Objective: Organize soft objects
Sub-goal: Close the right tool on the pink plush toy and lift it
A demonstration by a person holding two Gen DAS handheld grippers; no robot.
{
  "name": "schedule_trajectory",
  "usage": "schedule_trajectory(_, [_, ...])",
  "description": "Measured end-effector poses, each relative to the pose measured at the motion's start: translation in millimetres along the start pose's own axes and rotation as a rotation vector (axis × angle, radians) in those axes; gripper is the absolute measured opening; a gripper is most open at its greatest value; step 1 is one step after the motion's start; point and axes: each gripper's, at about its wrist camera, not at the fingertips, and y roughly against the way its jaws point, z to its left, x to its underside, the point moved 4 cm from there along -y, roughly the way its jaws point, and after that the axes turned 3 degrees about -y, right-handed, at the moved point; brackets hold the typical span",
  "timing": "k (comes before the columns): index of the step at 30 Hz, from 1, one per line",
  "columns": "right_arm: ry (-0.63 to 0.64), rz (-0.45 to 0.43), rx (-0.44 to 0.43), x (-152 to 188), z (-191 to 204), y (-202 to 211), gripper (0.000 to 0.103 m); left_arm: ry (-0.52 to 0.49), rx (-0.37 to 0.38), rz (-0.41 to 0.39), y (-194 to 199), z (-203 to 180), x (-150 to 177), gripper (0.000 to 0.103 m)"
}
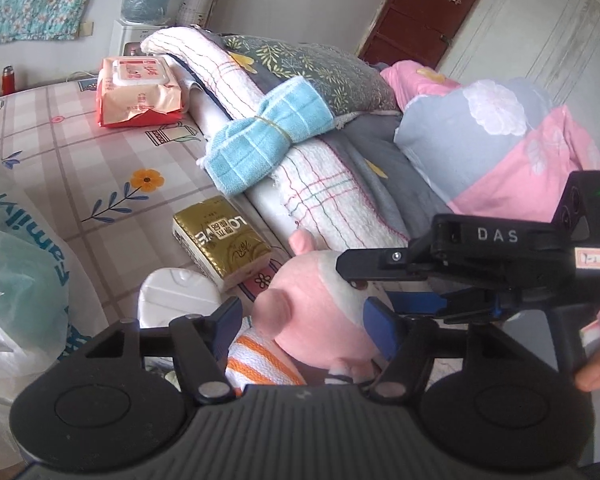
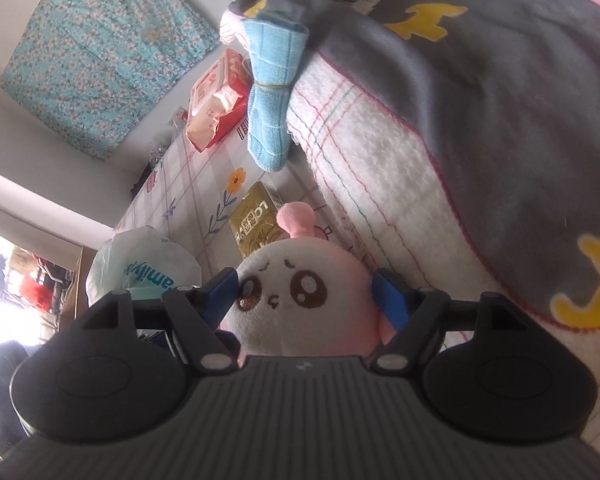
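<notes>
Left wrist view
Left gripper (image 1: 306, 322): jaws spread wide, one on each side of the plush (image 1: 320, 320). The right pad (image 1: 380, 326) touches its side; the left pad (image 1: 228, 320) stands off it. Whether it squeezes I cannot tell.
Plush: pink and white toy, low and centre, on the flowered sheet (image 1: 100, 152), just beside the bedding pile (image 1: 320, 184).
Right gripper (image 1: 374, 280): comes in from the right, upper finger lying over the plush's white face; its spread cannot be read from here.
Hand (image 1: 598, 372): on the right gripper's handle at the frame edge.
Under the plush: an orange-striped cloth (image 1: 260, 360).
Near: gold pack (image 1: 224, 240) just beyond the plush; white piece (image 1: 176, 296) beside it.
Left edge: plastic bag (image 1: 24, 300).
Far: blue towel (image 1: 266, 136) leaning on the pile; wipes pack (image 1: 140, 92) well apart.
Open room: bare sheet between bag, gold pack and wipes.

Right wrist view
Right gripper (image 2: 306, 296): jaws wide, both blue pads against the plush (image 2: 296, 300) at its sides; a wide grip on its head.
Plush: face toward the camera, ear up, at the foot of the pile (image 2: 380, 160).
Right side: pile edge close along the right finger.
Left side: bag (image 2: 140, 264) near; sheet (image 2: 188, 184) open beyond.
</notes>
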Motion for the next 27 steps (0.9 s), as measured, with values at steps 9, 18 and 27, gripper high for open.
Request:
schedule_trajectory(9, [0.065,-0.004,0.035,8.6,14.1,-2.9,0.079,-0.024,-0.008,-0.038,-4.2,-11.7,1.3,0.063])
schedule_trajectory(18, [0.175,-0.065,0.058,14.9,39.2,10.7,0.076,-0.016,-0.017,-0.101,13.5,-13.6,-1.5,0.063])
schedule_trajectory(27, [0.298,-0.159,0.050,19.4,81.9,49.1,0.076,-0.032,-0.027,-0.236,55.5,-20.2,-11.8,0.063])
